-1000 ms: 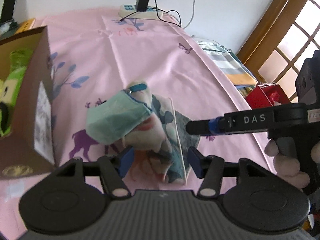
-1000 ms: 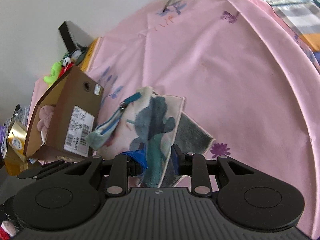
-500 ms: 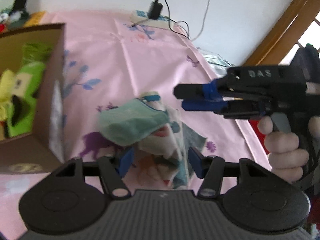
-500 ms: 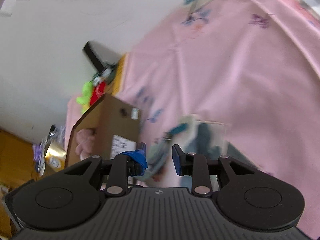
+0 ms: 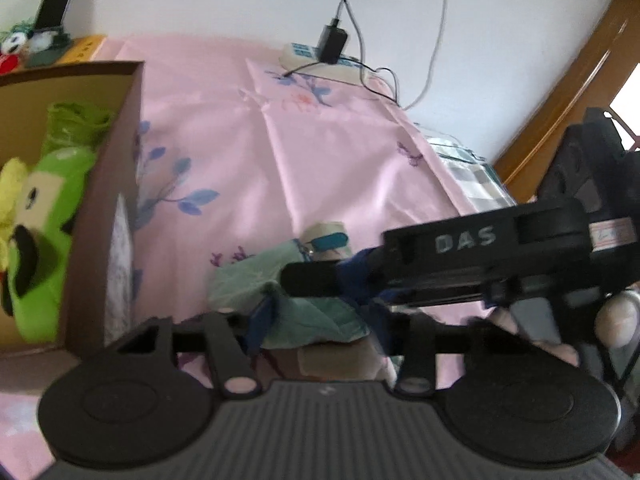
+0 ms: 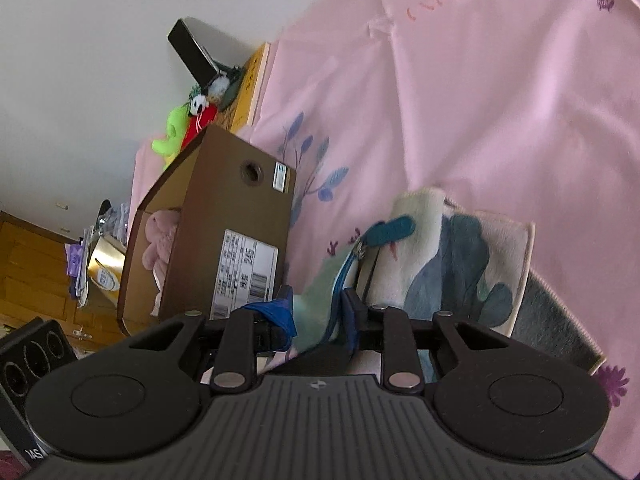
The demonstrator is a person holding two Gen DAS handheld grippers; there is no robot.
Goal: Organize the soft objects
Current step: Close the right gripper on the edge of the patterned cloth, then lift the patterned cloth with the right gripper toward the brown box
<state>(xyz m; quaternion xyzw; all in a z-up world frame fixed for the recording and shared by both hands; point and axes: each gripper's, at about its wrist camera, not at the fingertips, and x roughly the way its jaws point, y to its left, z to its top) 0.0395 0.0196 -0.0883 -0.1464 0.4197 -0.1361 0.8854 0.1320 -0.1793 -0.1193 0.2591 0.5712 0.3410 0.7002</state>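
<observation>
Since a second ago my right tool (image 5: 312, 280) has swung across in front of my left tool (image 5: 320, 320), and both have drifted toward the cardboard box (image 6: 224, 216). Now my left tool is closing on the mint-green pouch (image 5: 288, 292), its blue pads at either side of the soft body; I cannot tell whether they already press. My right tool (image 6: 320, 316) is closing too, with the pouch's edge and blue zipper strip between its pads, though a firm pinch is not clear from here. That pouch sits atop the folded patterned towel (image 6: 460, 256) on the pink bed sheet (image 6: 480, 100), just beside the box, where a green plush (image 5: 44, 232) and a pink plush (image 6: 160, 240) already lie.

My worry: two tools crowd one small, limp thing. If the right one nips only the zipper strip, the pouch may sag and slip out. Catching towel along with it would drag the whole stack toward the box.
</observation>
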